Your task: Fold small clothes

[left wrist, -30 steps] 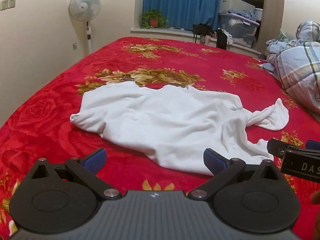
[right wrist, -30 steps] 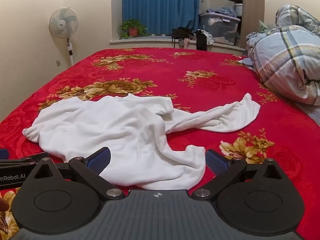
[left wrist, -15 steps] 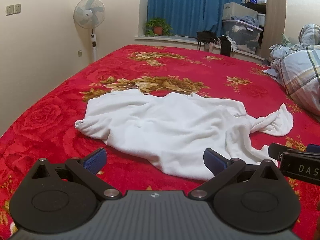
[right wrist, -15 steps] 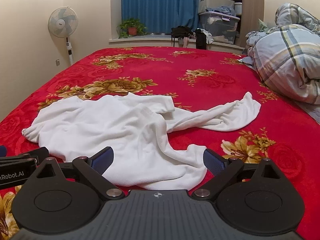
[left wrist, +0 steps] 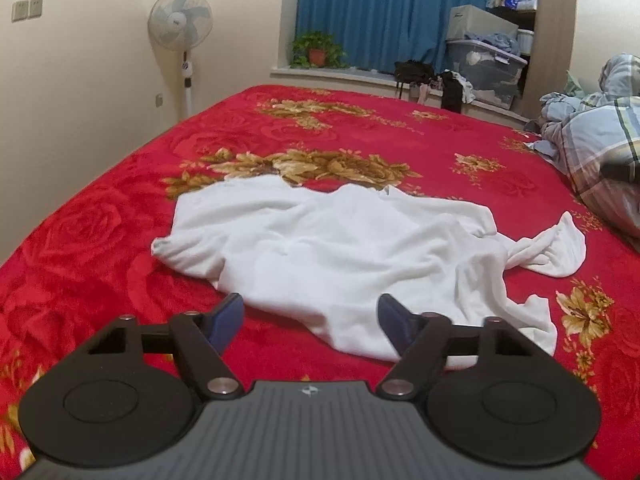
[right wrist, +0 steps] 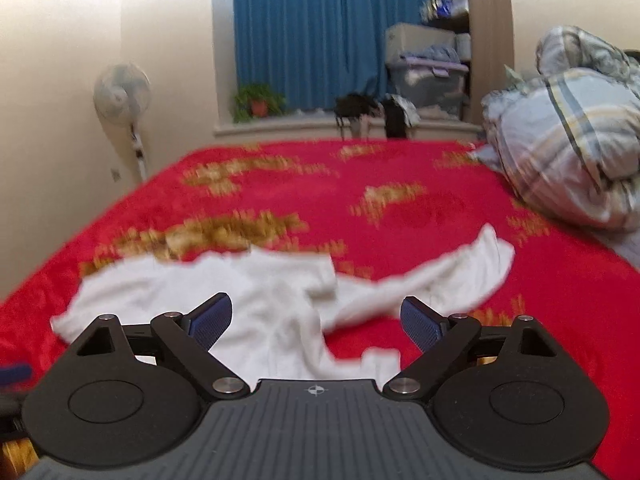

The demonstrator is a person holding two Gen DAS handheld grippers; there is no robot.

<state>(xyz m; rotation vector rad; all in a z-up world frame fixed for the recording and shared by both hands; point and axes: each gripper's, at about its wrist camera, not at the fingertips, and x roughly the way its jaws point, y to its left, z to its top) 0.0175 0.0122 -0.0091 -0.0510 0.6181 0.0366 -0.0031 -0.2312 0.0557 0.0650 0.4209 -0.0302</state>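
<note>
I am looking at a white garment (left wrist: pixel 344 248) that is lying crumpled on the red floral blanket (left wrist: pixel 100 240), filling the middle of the left wrist frame, with one sleeve (left wrist: pixel 556 252) trailing toward the right edge. The left gripper (left wrist: pixel 310 316) is sitting at the lower centre with its jaws spread; they have just been closing in a little, and the garment's near hem is lying between the blue pads without either pad pressing on it. In the right wrist frame, the right gripper (right wrist: pixel 316 322) is standing spread too, nothing pinched, and the whole picture is smearing with motion blur.

What is worrying me: the cloth is bunched in several layers at the near edge, so I am judging that a pinch here could be catching two layers at once, or only a loose wrinkle, and the fold would be coming out crooked. The plush blanket could be getting nipped along with the hem. The twisted sleeve may be dragging and pulling the body askew if I am lifting one side alone. With the right view this blurred, I am aiming that gripper half blind.

As for writing, I am finding none I can read: only a small emblem on each gripper body, and the fan (left wrist: pixel 180 26) in the upper left is carrying a mark too small to make out.
</note>
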